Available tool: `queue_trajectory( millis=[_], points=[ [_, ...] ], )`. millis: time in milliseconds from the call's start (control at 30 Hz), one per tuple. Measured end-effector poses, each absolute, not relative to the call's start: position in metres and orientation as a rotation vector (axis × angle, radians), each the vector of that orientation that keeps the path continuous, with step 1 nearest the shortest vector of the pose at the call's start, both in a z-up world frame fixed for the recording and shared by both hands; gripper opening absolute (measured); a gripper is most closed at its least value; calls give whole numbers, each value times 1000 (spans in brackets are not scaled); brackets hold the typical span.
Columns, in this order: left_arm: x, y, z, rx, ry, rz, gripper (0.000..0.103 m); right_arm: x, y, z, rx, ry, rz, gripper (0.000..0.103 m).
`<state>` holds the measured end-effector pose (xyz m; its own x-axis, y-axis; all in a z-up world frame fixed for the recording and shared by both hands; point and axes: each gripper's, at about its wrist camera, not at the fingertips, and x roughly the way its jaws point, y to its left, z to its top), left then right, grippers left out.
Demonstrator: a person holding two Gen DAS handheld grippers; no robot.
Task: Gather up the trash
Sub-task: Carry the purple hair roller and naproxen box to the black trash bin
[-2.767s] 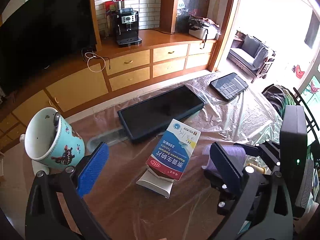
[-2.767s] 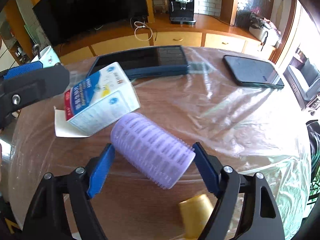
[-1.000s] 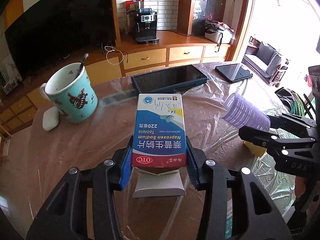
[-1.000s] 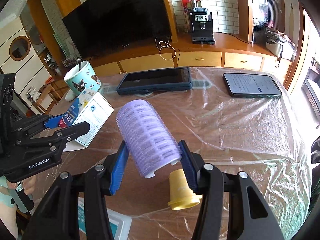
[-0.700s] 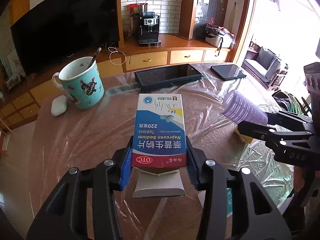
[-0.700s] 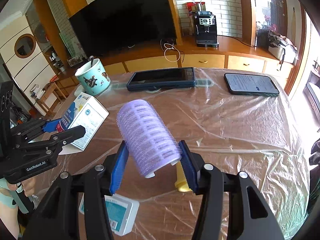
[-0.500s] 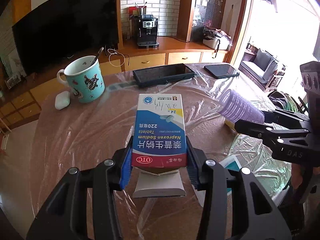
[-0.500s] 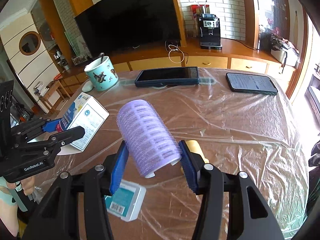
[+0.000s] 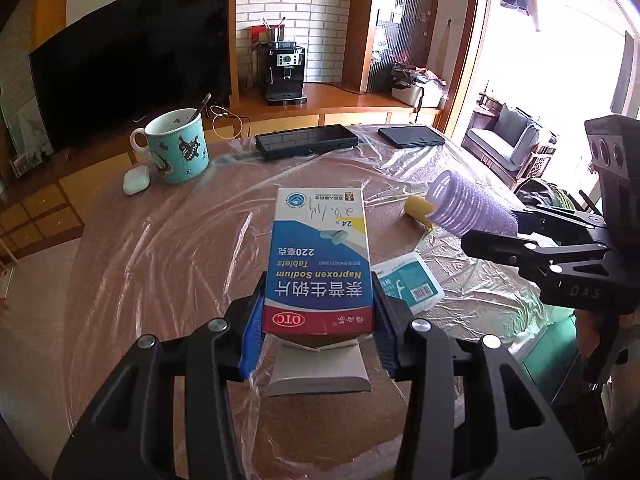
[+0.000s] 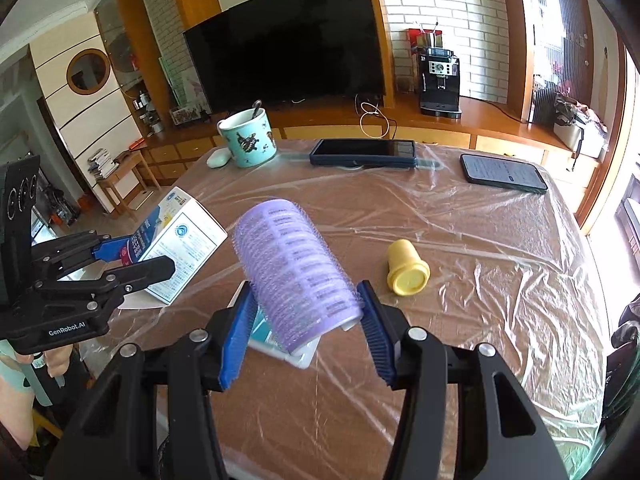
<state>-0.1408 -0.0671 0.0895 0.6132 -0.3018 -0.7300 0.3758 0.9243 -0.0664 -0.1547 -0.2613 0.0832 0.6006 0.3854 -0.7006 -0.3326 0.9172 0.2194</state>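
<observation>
My left gripper (image 9: 319, 322) is shut on a blue and white medicine box (image 9: 320, 248), held above the table with its bottom flap open. In the right wrist view the same box (image 10: 184, 244) shows at the left, in the left gripper (image 10: 132, 260). My right gripper (image 10: 306, 320) is shut on a purple hair roller (image 10: 292, 264), also held off the table. The roller (image 9: 460, 208) appears at the right of the left wrist view. A yellow cap (image 10: 406, 268) and a teal and white packet (image 9: 408, 280) lie on the table.
Clear plastic film (image 10: 480, 260) covers the brown table. At its far side stand a teal mug (image 10: 248, 138) with a spoon, a white earbud case (image 10: 218, 158) and two dark phones (image 10: 364, 152) (image 10: 502, 172). Behind are a TV and cabinets.
Both grippers have drawn back from the table and risen a little, each keeping its object. More of the table shows, and the teal packet has come into view.
</observation>
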Motion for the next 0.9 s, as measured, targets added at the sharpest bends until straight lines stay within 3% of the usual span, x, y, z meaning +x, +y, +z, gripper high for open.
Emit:
queue_trajectory(
  millis=[900],
  points=[
    [-265, -54, 76, 79, 861, -488, 47, -275, -269, 71, 96, 869, 541, 51]
  ],
)
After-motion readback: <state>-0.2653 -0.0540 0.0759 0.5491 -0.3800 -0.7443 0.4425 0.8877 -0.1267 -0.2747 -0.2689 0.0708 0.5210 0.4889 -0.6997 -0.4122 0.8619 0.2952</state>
